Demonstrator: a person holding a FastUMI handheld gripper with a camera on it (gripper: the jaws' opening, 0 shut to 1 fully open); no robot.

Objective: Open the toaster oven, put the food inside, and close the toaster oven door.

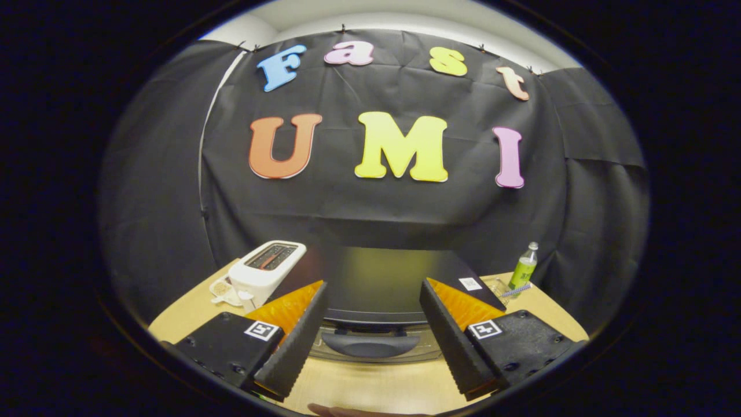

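Table [370, 388], tongs [373, 301] agape, oven [376, 284] half-hidden.

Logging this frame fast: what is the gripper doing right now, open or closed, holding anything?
Gripper: open, holding nothing; its fingers stand apart on either side of the toaster oven's door handle.

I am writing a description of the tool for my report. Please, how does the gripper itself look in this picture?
The gripper has two long wedge-shaped fingers with ribbed inner pads. Each finger sits on a black block with screw holes, and each block carries a small square black-and-white marker. Orange panels show behind the fingers. The fingers stand open, with the toaster oven just ahead.
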